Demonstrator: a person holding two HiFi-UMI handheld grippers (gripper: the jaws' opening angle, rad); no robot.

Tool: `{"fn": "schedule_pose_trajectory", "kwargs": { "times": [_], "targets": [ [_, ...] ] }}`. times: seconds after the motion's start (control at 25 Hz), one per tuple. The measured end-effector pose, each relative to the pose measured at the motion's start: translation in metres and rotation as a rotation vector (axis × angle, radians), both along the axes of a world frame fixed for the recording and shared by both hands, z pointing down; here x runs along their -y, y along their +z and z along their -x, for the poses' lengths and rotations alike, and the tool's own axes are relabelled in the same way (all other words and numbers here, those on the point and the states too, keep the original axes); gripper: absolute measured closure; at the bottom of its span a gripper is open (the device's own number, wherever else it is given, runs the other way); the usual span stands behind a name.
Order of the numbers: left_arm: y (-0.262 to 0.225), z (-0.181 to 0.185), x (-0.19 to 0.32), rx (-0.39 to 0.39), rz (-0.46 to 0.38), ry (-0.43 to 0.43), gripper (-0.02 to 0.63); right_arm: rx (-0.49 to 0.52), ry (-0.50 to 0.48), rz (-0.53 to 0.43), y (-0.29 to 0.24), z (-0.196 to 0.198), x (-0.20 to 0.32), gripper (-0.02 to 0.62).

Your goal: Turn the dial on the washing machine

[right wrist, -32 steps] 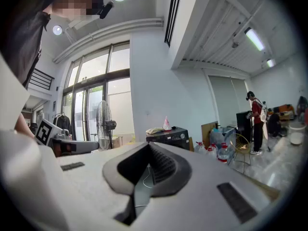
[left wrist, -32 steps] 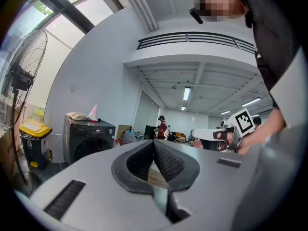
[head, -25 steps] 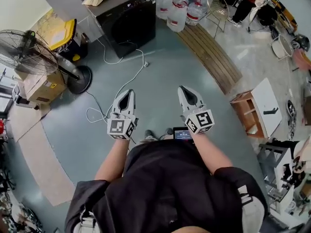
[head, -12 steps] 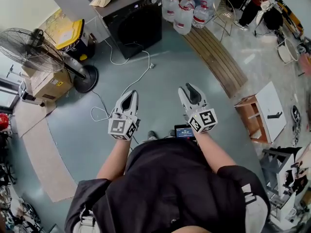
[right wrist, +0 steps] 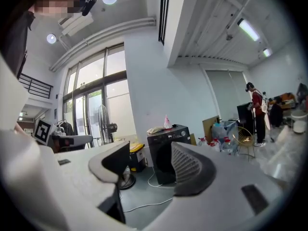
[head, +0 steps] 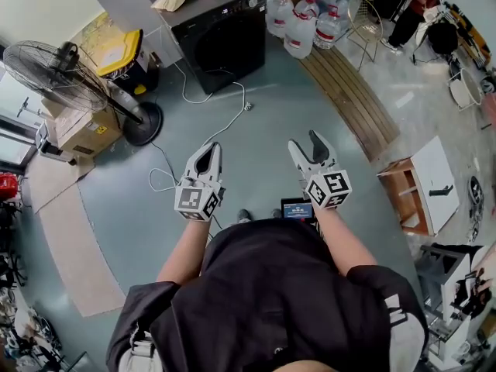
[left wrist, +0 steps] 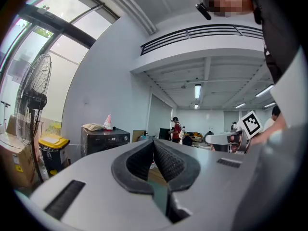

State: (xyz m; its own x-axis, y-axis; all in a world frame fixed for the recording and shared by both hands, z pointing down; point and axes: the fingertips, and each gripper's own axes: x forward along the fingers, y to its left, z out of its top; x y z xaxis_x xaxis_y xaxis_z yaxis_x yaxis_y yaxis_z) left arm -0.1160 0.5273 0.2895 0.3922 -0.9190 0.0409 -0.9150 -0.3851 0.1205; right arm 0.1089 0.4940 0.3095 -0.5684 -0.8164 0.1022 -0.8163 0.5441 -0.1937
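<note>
The black washing machine (head: 221,33) stands at the far wall, some way ahead of both grippers, with a paper bag on its lid. Its small round dial (right wrist: 184,133) shows at the right end of the control strip. My left gripper (head: 205,155) is held in the air over the grey floor with its jaws together and nothing in them. My right gripper (head: 311,146) hovers beside it; its jaws are opening and nothing is between them. In the right gripper view the washing machine (right wrist: 166,150) appears through the gap, and it is small at the left (left wrist: 103,141) in the left gripper view.
A standing fan (head: 58,72), a yellow-lidded bin (head: 116,53) and cardboard boxes (head: 74,134) are left of the machine. A white cable (head: 209,130) trails over the floor. Water bottles (head: 302,25), wooden planks (head: 349,91) and a small shelf unit (head: 422,180) lie to the right.
The right gripper's jaws have spread apart from shut. The washing machine sits lower and nearer in the head view. The left gripper stays shut.
</note>
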Motion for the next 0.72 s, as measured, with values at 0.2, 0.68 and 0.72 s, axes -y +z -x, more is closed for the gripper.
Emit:
{"fn": "schedule_pose_trajectory", "kwargs": {
  "times": [0.2, 0.68, 0.72],
  "targets": [
    [0.001, -0.006, -0.002, -0.007, 0.015, -0.009, 0.611, 0.022, -0.004, -0.035, -0.011, -0.012, -0.002, 0.341],
    [0.014, -0.065, 0.003, -0.034, 0.034, 0.017, 0.611, 0.045, 0.008, -0.044, -0.004, -0.075, 0.007, 0.348],
    [0.015, -0.068, 0.005, -0.037, 0.035, 0.016, 0.611, 0.051, 0.001, -0.045, -0.003, -0.077, 0.007, 0.35]
  ]
}}
